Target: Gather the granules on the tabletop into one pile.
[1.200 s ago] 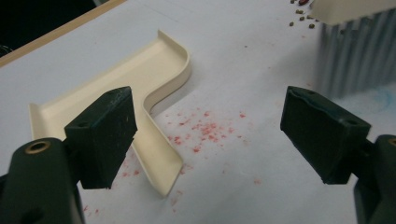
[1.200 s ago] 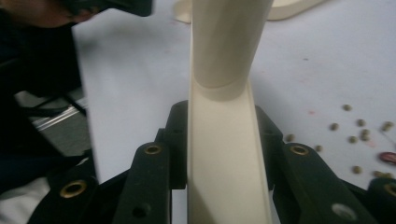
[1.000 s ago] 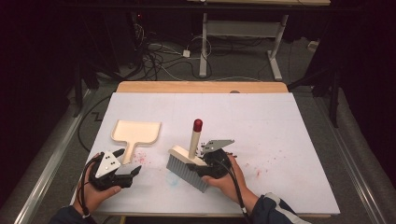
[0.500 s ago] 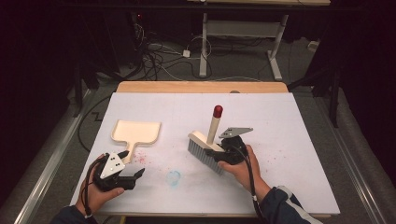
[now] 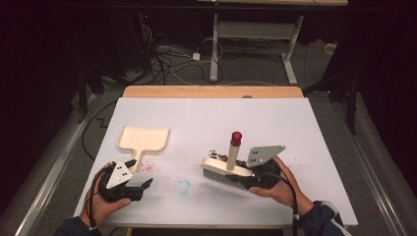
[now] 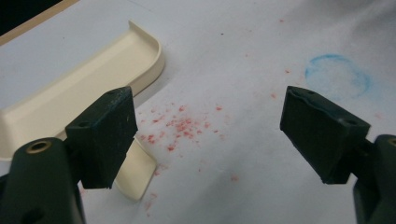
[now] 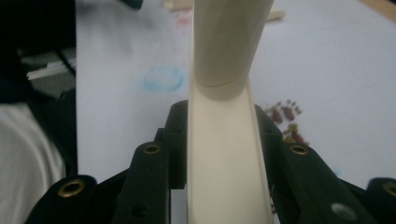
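Pretty much the whole far half and right side of the white table (image 5: 206, 110) is wide open for a pass, while the dustpan (image 5: 143, 138) blocks the left and the brush (image 5: 227, 169) plus dark crumbs (image 5: 215, 154) clutter the near middle.

We're in a lab or workshop: a white-covered table (image 5: 211, 118) stands under dark surroundings, cables (image 5: 167, 64) tangle across the grey floor (image 5: 255, 69), and a metal-legged workbench (image 5: 251, 29) sits behind.
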Tool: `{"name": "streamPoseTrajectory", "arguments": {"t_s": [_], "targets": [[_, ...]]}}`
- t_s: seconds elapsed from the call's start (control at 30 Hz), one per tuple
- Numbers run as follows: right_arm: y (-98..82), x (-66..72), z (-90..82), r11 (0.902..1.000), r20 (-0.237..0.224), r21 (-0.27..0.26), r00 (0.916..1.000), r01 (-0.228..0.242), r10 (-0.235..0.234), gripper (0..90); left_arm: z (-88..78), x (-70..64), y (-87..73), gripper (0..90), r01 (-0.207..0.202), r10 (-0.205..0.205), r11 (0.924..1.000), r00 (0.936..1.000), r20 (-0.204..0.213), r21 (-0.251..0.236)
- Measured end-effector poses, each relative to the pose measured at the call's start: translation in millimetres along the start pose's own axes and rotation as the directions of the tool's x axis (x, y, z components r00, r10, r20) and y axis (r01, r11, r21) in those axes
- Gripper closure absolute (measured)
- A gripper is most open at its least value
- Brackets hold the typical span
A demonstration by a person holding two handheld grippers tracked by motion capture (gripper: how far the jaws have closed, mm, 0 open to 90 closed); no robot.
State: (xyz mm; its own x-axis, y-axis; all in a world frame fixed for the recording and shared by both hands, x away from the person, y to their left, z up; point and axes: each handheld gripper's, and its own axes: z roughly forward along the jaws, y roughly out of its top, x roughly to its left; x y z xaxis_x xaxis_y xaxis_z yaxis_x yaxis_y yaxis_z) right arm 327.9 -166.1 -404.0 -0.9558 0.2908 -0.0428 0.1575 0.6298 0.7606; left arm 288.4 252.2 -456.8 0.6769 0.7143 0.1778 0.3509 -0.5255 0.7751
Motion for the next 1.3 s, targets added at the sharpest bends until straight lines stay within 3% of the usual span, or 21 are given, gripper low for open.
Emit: {"name": "streamPoseTrajectory", "arguments": {"t_s": [0.03,0.07,0.1,0.13,0.17,0.23,0.37,0.47,0.53,0.63,0.77,0.83,0.93,1.07,1.17,1.2,1.23,1.3], "targets": [[0.0,0.0,0.0,1.0,0.0,0.0,1.0,0.0,0.0,67.4,0.2,-0.2,0.2,18.1,-0.002,0.002,1.0,1.0,0.002,0.002],[-4.1,-0.2,0.2,0.9997,-0.022,0.02,0.9997,0.014,-0.013,67.3,0.5,-0.5,0.4,18.1,-0.003,0.003,1.0,1.0,0.002,0.003],[-12.6,-1.9,0.7,0.9989,-0.075,0.026,0.9965,0.039,-0.037,67.3,0.7,-0.8,0.7,18.1,-0.005,0.005,1.0,1.0,0.002,0.004],[-12.6,-1.9,0.7,0.9989,-0.075,0.026,0.9965,0.039,-0.037,67.3,1.2,-1.2,1.0,18.1,-0.006,0.006,1.0,1.0,0.005,0.004],[-18.7,-5.6,2.7,0.9961,-0.107,0.033,0.9912,0.081,-0.078,67.3,1.8,-1.4,1.3,18.1,-0.01,0.009,0.9999,0.9999,0.007,0.006],[-20.3,-8.4,4.3,0.9943,-0.115,0.036,0.9887,0.101,-0.096,67.3,3.3,-1.8,1.7,18.1,-0.013,0.013,0.9999,0.9999,0.009,0.011],[-22.7,-28.1,11.9,0.9909,-0.129,0.007,0.9827,0.134,-0.132,67.3,5.7,-2.0,2.4,18.2,-0.017,0.017,0.9997,0.9998,0.015,0.016],[-24.3,-47.2,14.8,0.9918,-0.125,-0.001,0.984,0.128,-0.127,67.1,7.1,-2.7,2.5,18.3,-0.019,0.019,0.9996,0.9996,0.022,0.019],[-24.7,-59.1,18.9,0.9952,-0.132,-0.026,0.9864,0.095,-0.097,67.1,8.0,-3.0,2.6,18.3,-0.019,0.018,0.9996,0.9995,0.025,0.019],[-21.7,-66.9,25.2,0.996,-0.125,-0.034,0.9884,0.083,-0.087,67.0,8.2,-3.0,2.5,18.3,-0.022,0.021,0.9995,0.9993,0.031,0.021],[-13.4,-65.8,28.5,0.9942,-0.08,-0.025,0.9911,0.105,-0.107,67.4,9.1,-4.0,2.4,18.3,-0.024,0.023,0.9994,0.999,0.037,0.025],[-10.9,-64.1,28.9,0.9951,-0.026,-0.012,0.9948,0.099,-0.099,67.4,9.1,-4.8,2.4,18.3,-0.028,0.027,0.9993,0.9988,0.042,0.025],[-11.0,-62.6,24.3,0.9955,-0.045,-0.038,0.995,0.087,-0.089,67.4,8.6,-5.4,2.2,18.3,-0.028,0.027,0.9993,0.9987,0.043,0.023],[-6.4,-56.1,9.4,0.9959,0.016,-0.059,0.9976,0.069,-0.068,67.4,7.5,-4.9,2.6,18.3,-0.026,0.025,0.9995,0.9989,0.04,0.019],[-6.2,-52.5,-8.6,0.9962,0.092,-0.083,0.9956,0.024,-0.017,67.4,4.9,-4.5,2.8,18.3,-0.025,0.025,0.9996,0.9991,0.036,0.01],[-7.0,-50.6,-14.9,0.9959,0.136,-0.09,0.9905,-0.004,0.017,67.3,4.2,-4.2,2.8,18.3,-0.022,0.022,0.9997,0.9992,0.034,0.007],[-8.0,-48.1,-20.6,0.9952,0.193,-0.095,0.9802,-0.026,0.044,67.3,3.5,-3.8,2.7,18.3,-0.02,0.02,0.9998,0.9992,0.034,0.004],[-10.1,-43.3,-29.4,0.9927,0.294,-0.089,0.9502,-0.082,0.105,67.4,2.6,-3.5,2.6,18.3,-0.017,0.017,0.9999,0.9993,0.033,0.0]]}}
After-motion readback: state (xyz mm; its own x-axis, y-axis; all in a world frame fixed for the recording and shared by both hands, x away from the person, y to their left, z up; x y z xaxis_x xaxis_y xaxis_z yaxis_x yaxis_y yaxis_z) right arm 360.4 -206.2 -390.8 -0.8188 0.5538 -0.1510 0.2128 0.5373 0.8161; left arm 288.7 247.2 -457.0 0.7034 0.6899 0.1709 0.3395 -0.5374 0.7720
